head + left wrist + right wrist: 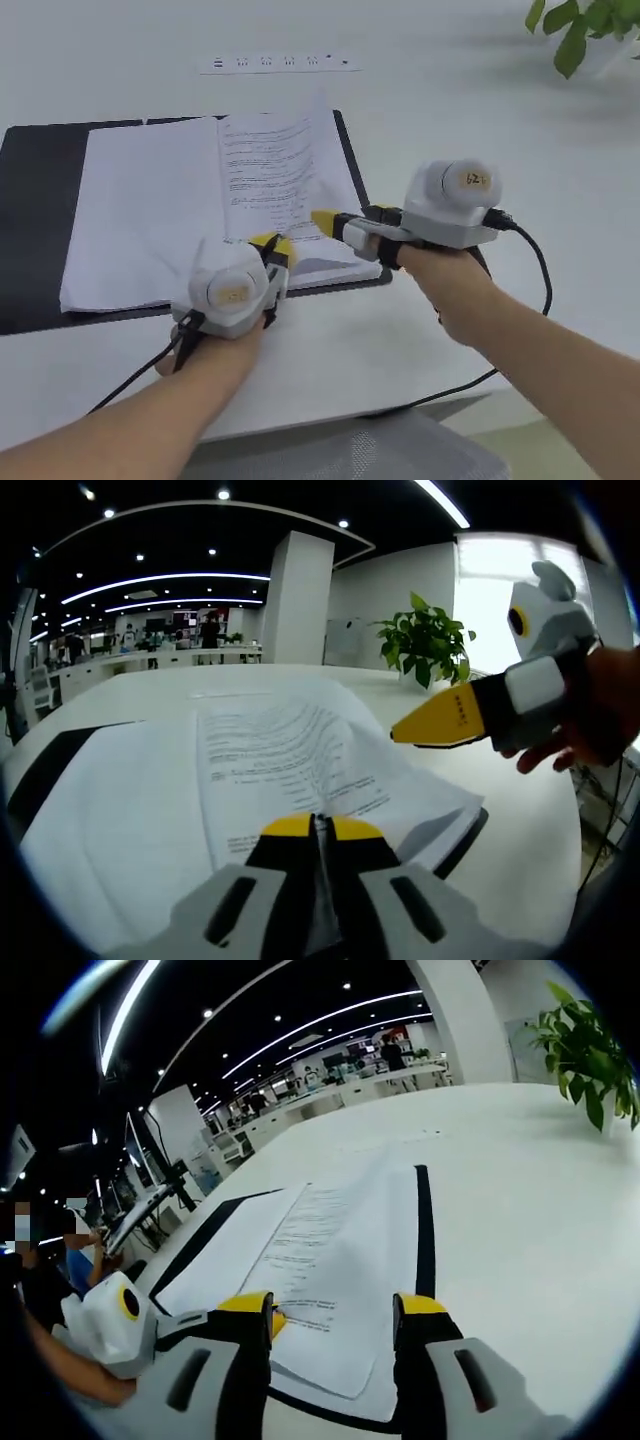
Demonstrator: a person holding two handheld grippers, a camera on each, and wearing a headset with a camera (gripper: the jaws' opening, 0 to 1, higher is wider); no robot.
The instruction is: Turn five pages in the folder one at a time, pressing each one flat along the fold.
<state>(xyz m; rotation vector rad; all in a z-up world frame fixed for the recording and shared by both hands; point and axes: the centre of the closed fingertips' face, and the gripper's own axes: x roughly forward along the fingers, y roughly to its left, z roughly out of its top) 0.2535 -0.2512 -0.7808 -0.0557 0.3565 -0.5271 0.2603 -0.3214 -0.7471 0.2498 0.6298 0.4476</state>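
Desk [450,120] holds folder [30,200], pinched page [270,170], power strip [280,62], plant [575,25].

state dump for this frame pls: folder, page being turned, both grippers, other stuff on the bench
folder: black, lying open on the white table
printed page: lifted partway, not yet pressed flat
left gripper: shut on the printed page's lower edge
right gripper: open, over the folder's lower right corner, holding nothing
other: power strip beyond the folder; plant at the far right

Bright, washed-out — fisheye edges dark
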